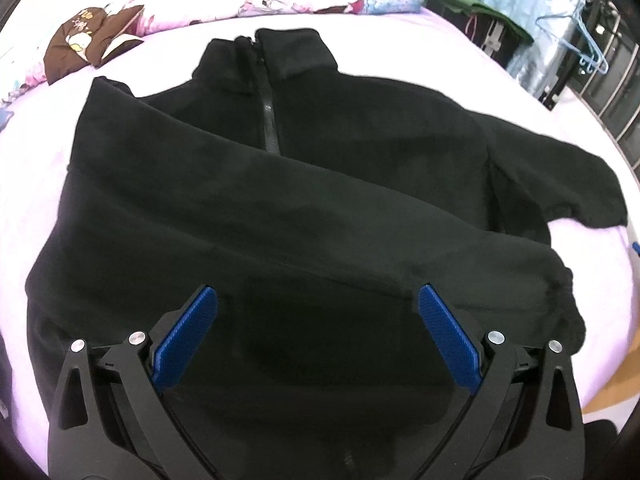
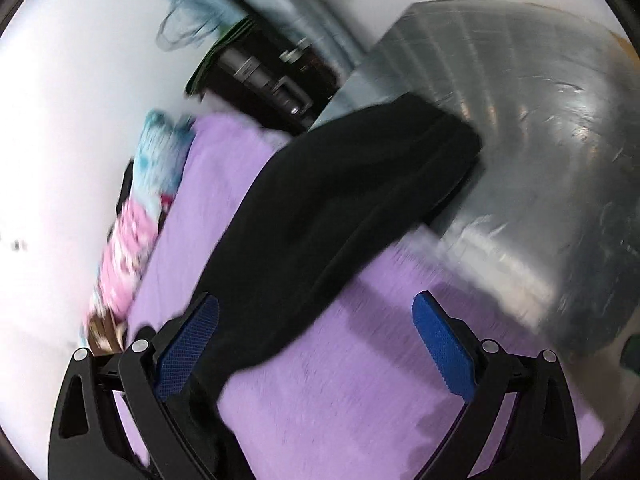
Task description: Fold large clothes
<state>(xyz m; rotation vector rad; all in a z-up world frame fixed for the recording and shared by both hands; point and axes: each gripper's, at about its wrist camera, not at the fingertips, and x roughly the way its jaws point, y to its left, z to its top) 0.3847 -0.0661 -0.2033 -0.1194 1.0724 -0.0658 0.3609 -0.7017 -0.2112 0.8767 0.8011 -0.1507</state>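
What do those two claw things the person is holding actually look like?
Both look alike. The left gripper and right gripper each have two black plastic fingers with triangular cut-outs, silver round bolts at the joints, and blue, finely textured pads on the inner faces. No cables or sleeves show.

A: The left wrist view is sharp and bright, but the black jacket [image 1: 304, 184] shows almost no detail.

B: The right wrist view is smeared by motion blur, edges curved.
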